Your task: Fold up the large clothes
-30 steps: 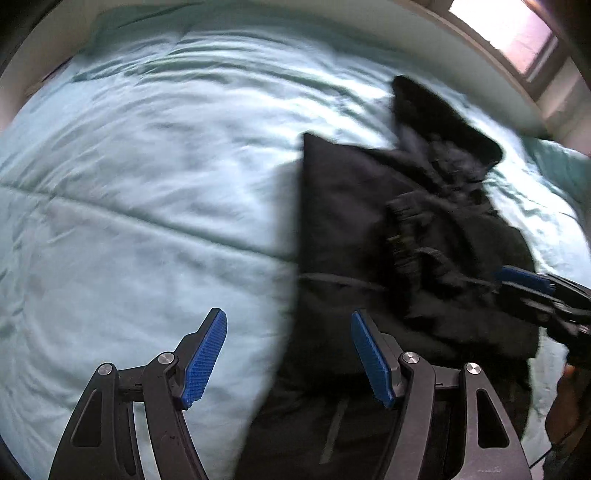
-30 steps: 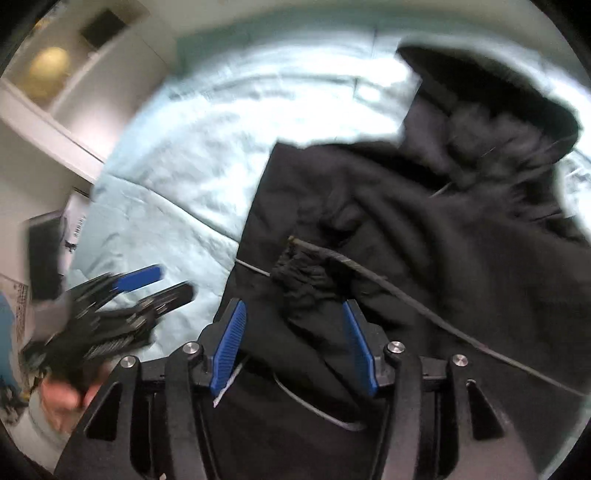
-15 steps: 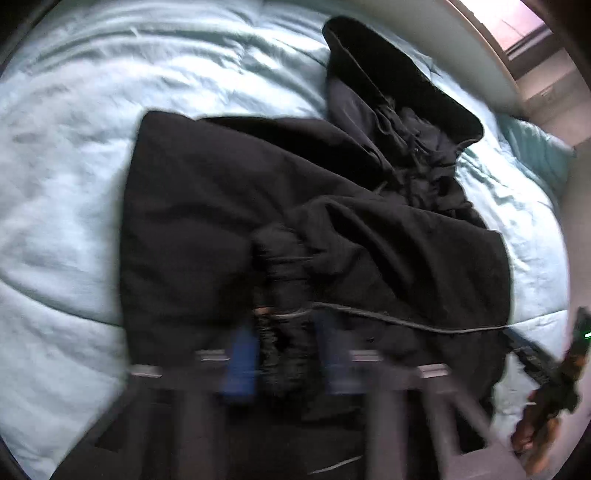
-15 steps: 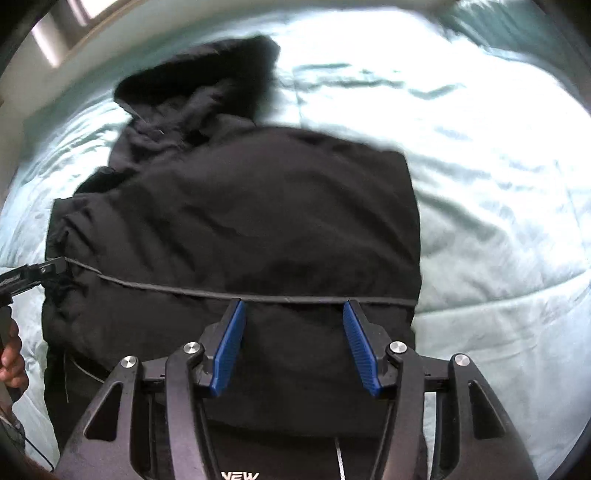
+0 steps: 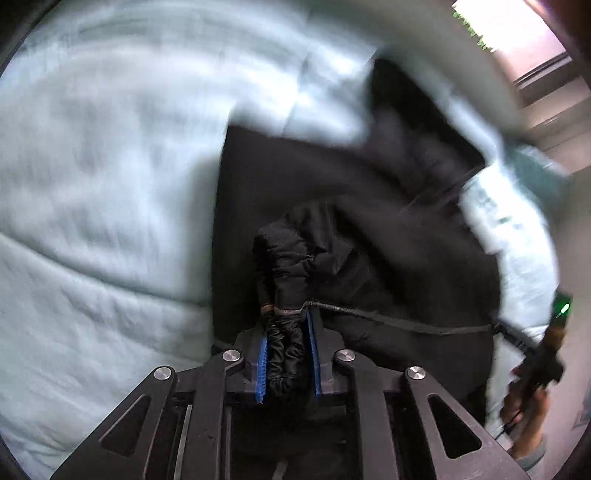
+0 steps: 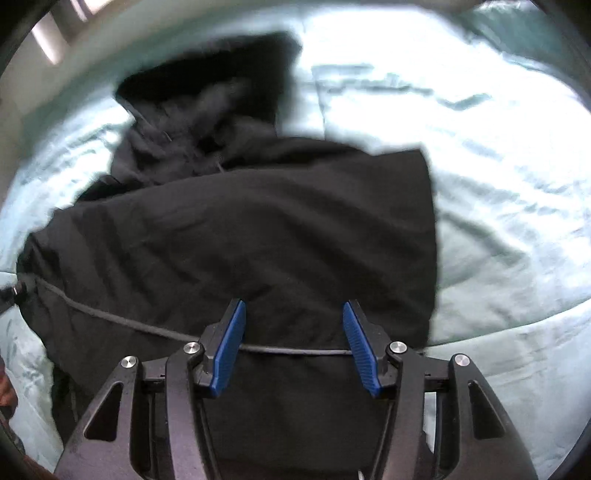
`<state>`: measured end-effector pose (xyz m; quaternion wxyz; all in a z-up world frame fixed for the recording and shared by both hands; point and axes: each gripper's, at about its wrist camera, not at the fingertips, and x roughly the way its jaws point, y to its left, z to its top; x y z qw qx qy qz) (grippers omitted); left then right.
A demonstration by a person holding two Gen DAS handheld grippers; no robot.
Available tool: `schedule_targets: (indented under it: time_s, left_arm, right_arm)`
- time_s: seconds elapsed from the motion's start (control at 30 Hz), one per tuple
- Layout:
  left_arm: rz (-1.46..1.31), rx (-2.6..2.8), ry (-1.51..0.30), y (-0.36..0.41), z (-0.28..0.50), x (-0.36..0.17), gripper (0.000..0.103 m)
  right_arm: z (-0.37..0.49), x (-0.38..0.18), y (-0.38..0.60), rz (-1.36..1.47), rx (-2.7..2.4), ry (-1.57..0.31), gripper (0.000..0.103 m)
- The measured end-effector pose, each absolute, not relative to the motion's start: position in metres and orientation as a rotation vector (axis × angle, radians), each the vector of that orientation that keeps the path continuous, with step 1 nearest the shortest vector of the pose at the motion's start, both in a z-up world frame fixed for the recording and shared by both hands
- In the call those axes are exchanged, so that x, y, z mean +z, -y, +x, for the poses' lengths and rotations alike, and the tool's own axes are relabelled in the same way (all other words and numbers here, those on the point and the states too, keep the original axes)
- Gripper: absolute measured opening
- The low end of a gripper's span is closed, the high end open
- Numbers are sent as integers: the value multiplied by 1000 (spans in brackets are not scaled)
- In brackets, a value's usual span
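A black hooded jacket (image 6: 258, 221) lies partly folded on a pale green bed, its hood (image 6: 207, 96) at the far end. In the left wrist view the jacket (image 5: 388, 206) fills the middle. My left gripper (image 5: 287, 343) is shut on a bunched sleeve cuff (image 5: 286, 288) and holds it over the jacket body. My right gripper (image 6: 293, 343) is open and empty, hovering over the jacket's near edge. It shows from the side in the left wrist view (image 5: 517, 336). A thin black cord (image 6: 122, 321) runs across the jacket between the two grippers.
The pale green quilt (image 5: 92, 184) spreads to the left of the jacket, and to its right in the right wrist view (image 6: 498, 166). A window (image 5: 517, 33) and pale wall lie beyond the bed. The person's hand (image 5: 524, 413) holds the right gripper at the bed's edge.
My left gripper went from open beside the jacket to shut on the sleeve cuff, and has drawn it up. My right gripper swung across to the jacket's other side and stays open.
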<state>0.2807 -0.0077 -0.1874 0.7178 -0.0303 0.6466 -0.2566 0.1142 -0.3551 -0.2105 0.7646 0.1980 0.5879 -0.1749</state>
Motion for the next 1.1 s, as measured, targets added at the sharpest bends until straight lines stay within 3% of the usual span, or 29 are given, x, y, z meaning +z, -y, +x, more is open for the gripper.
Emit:
schedule_targets:
  time_s: [0.17, 0.27, 0.37, 0.47, 0.6, 0.8, 1.1]
  left_arm:
    - [-95, -587, -1408, 5, 281, -191, 23]
    - [-119, -567, -1338, -14, 280, -158, 33]
    - [-17, -422, -1170, -33, 274, -116, 36]
    - [-105, -479, -1150, -29, 279, -100, 38]
    - [-62, -606, -1182, 26, 271, -108, 40]
    - [151, -567, -1347, 78, 261, -187, 39]
    - [275, -634, -1204, 73, 211, -133, 40]
  right_arm:
    - [129, -227, 359, 412, -405, -1323, 61]
    - [128, -217, 364, 431, -381, -1332, 60]
    - [125, -184, 366, 459, -360, -1248, 60]
    - [138, -166, 356, 448, -321, -1178, 60]
    - [172, -193, 340, 403, -309, -1247, 60]
    - [189, -217, 337, 428, -330, -1344, 61]
    - [115, -165, 312, 412, -237, -1255, 61]
